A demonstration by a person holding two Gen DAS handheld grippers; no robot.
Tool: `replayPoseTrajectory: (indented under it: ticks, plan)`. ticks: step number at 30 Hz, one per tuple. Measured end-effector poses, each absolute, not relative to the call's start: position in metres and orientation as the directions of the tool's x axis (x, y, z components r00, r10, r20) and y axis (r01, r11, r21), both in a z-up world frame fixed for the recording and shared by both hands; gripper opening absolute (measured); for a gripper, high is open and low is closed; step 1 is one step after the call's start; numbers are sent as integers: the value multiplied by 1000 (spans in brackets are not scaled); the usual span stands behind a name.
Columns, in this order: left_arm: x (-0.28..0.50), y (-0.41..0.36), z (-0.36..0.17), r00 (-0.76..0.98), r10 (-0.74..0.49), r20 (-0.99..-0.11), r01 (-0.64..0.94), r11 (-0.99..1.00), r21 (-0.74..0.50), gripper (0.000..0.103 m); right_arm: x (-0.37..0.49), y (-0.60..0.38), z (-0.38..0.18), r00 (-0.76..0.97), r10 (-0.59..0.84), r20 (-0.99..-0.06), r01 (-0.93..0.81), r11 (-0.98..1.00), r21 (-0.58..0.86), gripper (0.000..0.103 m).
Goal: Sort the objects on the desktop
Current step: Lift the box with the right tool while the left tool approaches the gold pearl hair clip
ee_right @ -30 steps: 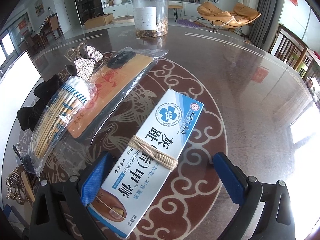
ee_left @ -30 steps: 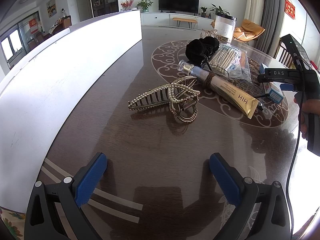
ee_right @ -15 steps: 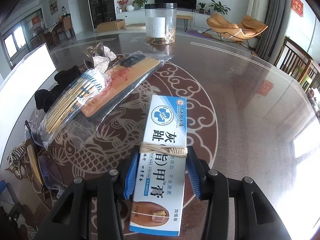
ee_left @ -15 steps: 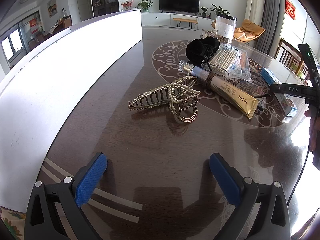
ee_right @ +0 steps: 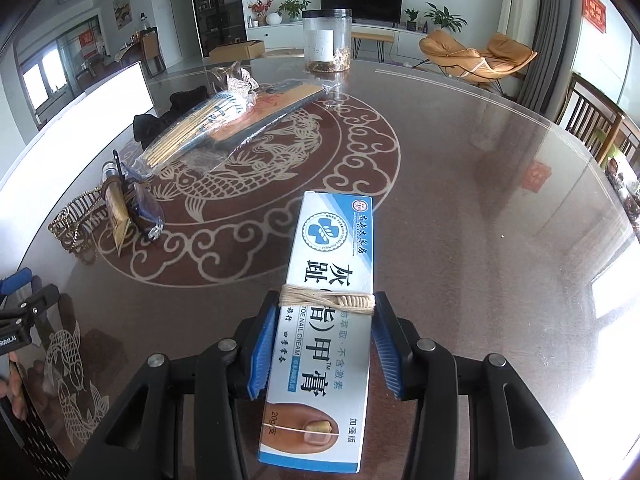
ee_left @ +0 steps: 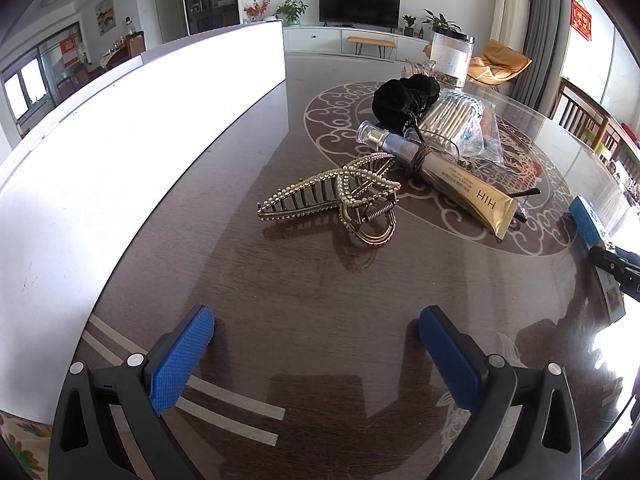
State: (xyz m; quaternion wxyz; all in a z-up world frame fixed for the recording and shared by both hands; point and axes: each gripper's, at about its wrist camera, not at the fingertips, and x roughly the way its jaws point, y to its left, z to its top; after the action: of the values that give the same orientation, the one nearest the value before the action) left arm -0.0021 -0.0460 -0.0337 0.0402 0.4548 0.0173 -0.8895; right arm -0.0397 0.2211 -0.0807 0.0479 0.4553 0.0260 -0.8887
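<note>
My right gripper [ee_right: 324,344] is clamped on the cream box [ee_right: 326,312], its pads pressing both long sides; the box runs toward twelve o'clock above the table [ee_right: 480,200]. My left gripper [ee_left: 316,356] gapes empty, hair claw [ee_left: 340,200] at twelve.

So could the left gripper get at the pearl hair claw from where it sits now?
Probably yes. The left gripper is open and empty, and the hair claw lies straight ahead on bare table with nothing between. The gold tube sits close behind it, possibly touching.
</note>
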Motion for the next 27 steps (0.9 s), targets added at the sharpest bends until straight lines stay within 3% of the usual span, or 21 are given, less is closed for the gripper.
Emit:
replayPoseTrajectory:
  ticks: [5,12,27]
  plan:
    - [-2,-46,-33,-586,-57,-808,87,-996,7,103,-36,223,-82,-590,-56,-805,109,-994,-11,47]
    - [-4,-47,-33,-587,-56,-807,86,-996,7,103,-39,223,-84,-602,-51,-797,102,-995,-13,61]
    - [-2,-47,-34,-591,-57,-804,85,-996,7,103,-42,223,-86,-606,-56,-793,105,-994,-10,75]
